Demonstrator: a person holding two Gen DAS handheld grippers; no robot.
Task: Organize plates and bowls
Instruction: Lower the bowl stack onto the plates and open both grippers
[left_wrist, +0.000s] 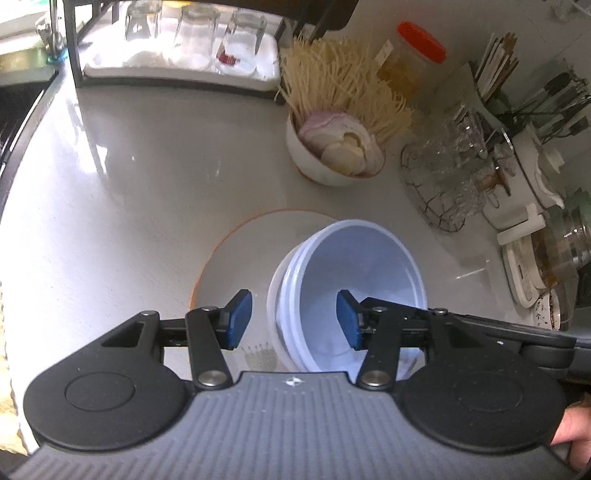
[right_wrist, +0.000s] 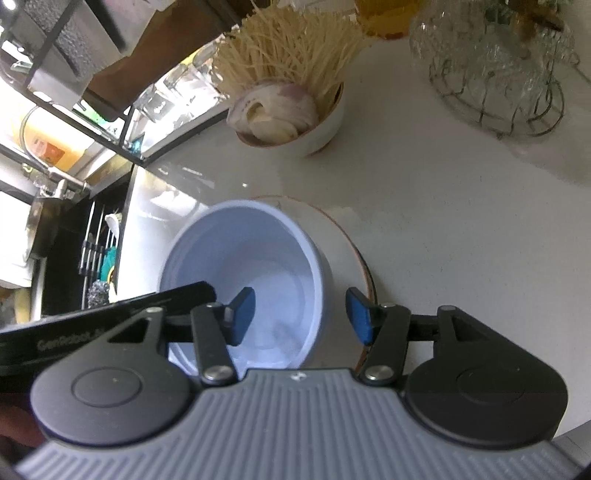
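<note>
Left wrist view: the left gripper (left_wrist: 294, 319) is seen released, pads parted astride the near-left wall of the pale blue bowls (left_wrist: 347, 295), not pressing it. The bowls are nested, apparently to save room, and are set on the orange-rimmed plate (left_wrist: 236, 254) just ahead of the fingers. Bare counter (left_wrist: 122, 177) is left open ahead to the left; a wire basket of glassware (left_wrist: 443, 177) is crowded in ahead on the right.

Right wrist view: the right gripper (right_wrist: 300, 315) is likewise released, straddling the bowls' right wall without contact. The plate rim is seen under the right pad. Free counter is available to the right; the sink edge (right_wrist: 125, 221) lies close on the left.
</note>
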